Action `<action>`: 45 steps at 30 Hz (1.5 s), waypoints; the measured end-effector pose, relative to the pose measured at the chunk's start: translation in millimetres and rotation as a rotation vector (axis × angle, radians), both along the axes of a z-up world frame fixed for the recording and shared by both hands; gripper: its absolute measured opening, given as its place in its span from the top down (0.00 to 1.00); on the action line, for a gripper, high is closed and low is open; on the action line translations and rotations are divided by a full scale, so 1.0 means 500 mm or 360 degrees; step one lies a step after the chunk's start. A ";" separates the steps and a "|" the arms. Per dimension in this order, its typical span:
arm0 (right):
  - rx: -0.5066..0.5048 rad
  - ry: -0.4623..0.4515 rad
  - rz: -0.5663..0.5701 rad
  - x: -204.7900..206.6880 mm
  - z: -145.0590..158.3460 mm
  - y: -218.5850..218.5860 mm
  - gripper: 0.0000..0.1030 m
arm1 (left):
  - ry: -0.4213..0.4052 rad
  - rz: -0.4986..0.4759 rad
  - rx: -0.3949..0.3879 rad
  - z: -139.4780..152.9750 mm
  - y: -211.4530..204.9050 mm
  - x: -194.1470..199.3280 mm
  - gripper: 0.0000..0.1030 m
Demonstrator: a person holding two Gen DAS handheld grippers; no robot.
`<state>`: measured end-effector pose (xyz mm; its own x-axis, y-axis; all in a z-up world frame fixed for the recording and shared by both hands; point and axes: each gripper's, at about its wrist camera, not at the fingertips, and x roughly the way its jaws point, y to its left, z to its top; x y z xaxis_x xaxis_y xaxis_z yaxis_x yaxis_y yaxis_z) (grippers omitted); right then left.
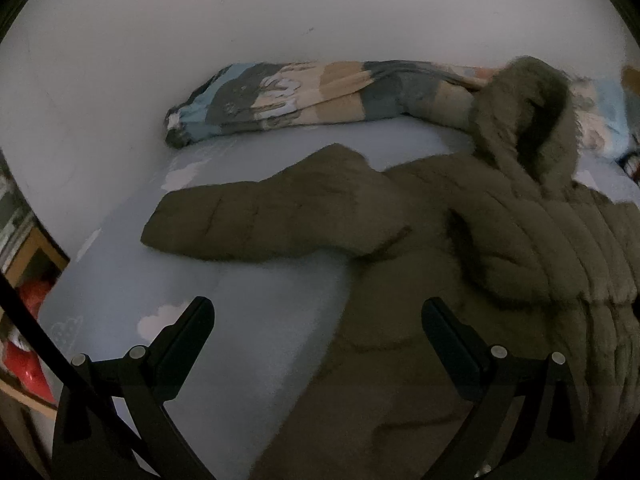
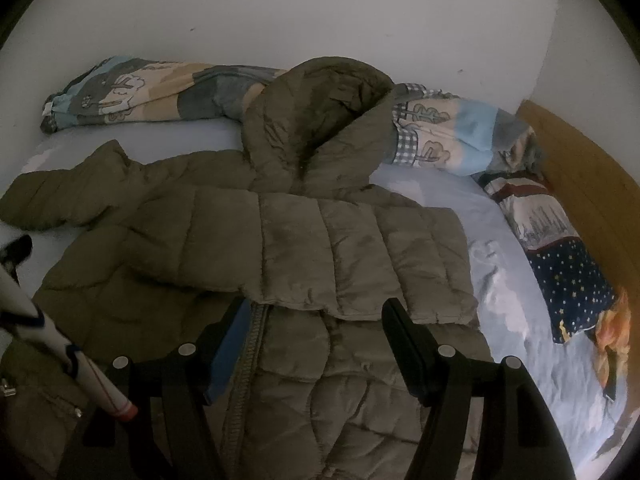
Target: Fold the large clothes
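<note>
puffer jacket spread mid-bed, hood up against the wall edge | right sleeve looks already folded across | left gripper and right gripper both gaping, empty, lining up next fold

Bare bed sheet lies open below the outstretched left sleeve, from 8 to 6 o'clock in the left wrist view. The quilted coat covers the bed centre. A rolled patterned duvet blocks the far edge along the wall, at 10 to 2 o'clock. In the right wrist view, free sheet runs at 3 to 4 o'clock, bounded by a starred pillow and wooden headboard.
</note>
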<state>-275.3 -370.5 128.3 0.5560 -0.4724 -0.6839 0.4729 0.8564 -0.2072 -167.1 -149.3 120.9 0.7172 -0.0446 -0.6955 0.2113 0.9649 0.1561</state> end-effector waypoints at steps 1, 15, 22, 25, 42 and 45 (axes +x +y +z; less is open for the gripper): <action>0.0000 -0.0001 0.0000 -0.002 0.001 -0.001 0.30 | 0.0010 0.0056 -0.0026 0.001 0.020 0.019 0.00; 0.0036 -0.0016 -0.0020 -0.010 0.009 -0.019 0.30 | 0.0266 0.0441 -0.0476 -0.023 0.319 0.225 0.00; 0.0040 0.0001 -0.0017 -0.007 0.003 -0.021 0.30 | 0.0396 0.0549 -0.0961 -0.058 0.463 0.316 0.23; 0.0037 0.0017 -0.0016 -0.002 -0.005 -0.021 0.30 | 0.0455 0.0590 -0.1137 -0.091 0.507 0.351 0.42; 0.0019 0.0097 -0.0058 0.020 -0.046 -0.043 0.30 | 0.0421 0.0782 -0.1534 -0.237 0.577 0.466 0.59; 0.0020 0.0106 -0.0068 0.022 -0.051 -0.047 0.30 | 0.0331 0.0834 -0.1644 -0.252 0.582 0.469 0.59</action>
